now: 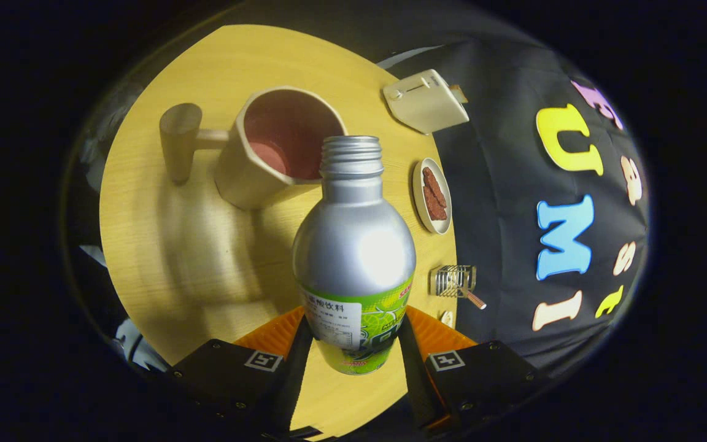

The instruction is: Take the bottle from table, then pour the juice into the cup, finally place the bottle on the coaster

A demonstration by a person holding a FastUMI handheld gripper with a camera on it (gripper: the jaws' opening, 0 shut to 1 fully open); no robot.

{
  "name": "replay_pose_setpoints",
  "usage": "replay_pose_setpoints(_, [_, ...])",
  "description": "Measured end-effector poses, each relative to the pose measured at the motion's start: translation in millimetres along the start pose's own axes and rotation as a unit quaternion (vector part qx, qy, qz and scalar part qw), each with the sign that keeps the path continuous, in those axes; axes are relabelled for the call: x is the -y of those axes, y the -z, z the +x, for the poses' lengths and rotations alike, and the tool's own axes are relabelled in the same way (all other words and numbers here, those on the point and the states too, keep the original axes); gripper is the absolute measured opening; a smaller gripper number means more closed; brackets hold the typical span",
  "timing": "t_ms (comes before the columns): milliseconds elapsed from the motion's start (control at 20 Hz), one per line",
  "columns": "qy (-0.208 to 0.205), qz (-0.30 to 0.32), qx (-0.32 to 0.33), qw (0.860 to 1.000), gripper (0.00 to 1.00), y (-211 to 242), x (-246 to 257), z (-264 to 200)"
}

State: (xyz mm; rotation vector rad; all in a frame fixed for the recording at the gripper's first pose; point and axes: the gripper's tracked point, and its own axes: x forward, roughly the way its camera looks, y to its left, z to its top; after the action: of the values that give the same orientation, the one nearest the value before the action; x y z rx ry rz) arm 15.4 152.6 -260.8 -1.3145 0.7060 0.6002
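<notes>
One bottle [354,245] sits clamped in my gripper [353,344], its two fingers closed against the lower body on the left and right sides, pressing on the label. I hold it lifted above the table [163,245], its base hanging free between the fingers and its neck pointing away from me toward the cup.

Left to right across the scene:

Far left, a wooden handle [180,142], a short upright cylinder, joins the cup by a thin peg.

Next, the cup [277,147], pale outside and pinkish-red inside, stands on the table just beyond the bottle's mouth. I cannot tell whether it holds any liquid.

Centre, the bottle: a silver metal body with rounded shoulders, a narrow neck and a threaded mouth [351,153] with no cap on it. A green label [353,319] with a white printed panel wraps the lower part. A bright highlight shows on the shoulder. The mouth overlaps the cup's near rim from my view.

Right of the bottle, along the table's right edge from far to near: a cream toaster [425,101], a small oval dish [432,196] with dark brown pieces on it, and a small wire rack [453,280] with a stick poking out of it. Beside the rack lies a small pale item that I cannot identify.
</notes>
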Motion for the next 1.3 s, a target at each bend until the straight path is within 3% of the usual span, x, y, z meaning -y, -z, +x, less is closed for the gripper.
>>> replay_pose_setpoints(500, [-0.029, 0.173, 0.07, 0.982, 0.72, 5.5, 1.5, 14.7])
replay_pose_setpoints(1000, [-0.041, 0.274, 0.113, 0.954, 0.72, 0.6, 27.2, 29.2])
replay_pose_setpoints(1300, [-0.041, 0.332, 0.156, 0.929, 0.72, -11.3, 47.5, 43.3])
